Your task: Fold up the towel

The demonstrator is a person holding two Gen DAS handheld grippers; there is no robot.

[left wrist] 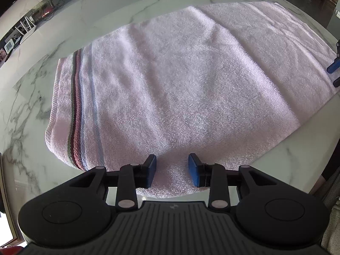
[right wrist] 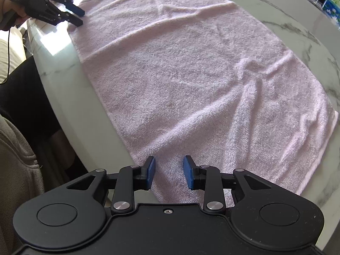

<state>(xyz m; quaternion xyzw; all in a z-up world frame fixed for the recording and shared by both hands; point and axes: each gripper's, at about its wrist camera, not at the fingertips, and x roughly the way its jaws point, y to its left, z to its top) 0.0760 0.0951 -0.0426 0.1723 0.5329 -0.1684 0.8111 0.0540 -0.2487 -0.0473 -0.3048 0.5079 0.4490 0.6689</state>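
Pink towel (left wrist: 180, 80) lying spread across the marble worktop (left wrist: 25, 97), long near edge running close along the worktop's front rim, striped band at the left end. Looks like a doubled layer at the near edge, though hard to say for sure; otherwise flat with soft ripples and a ridge of creases toward the right end. Folding judged early: at most one fold in, further folds yet to come. Left hand-held gripper (left wrist: 172, 170) poised over the near edge by the stripes, jaws narrowly parted, cloth seen between them but nothing pinched. Right hand-held gripper (right wrist: 169, 173) over the near edge toward the other end, same narrow gap, blue pads clear of the pile. Both well apart along the same edge, reading as set up to take hold and carry it over. Around: clutter and cables on a ledge beyond the worktop at far left, something coloured at far right, a person's dark clothing at the front rim. Nothing resting on the towel; only the creases needing care.
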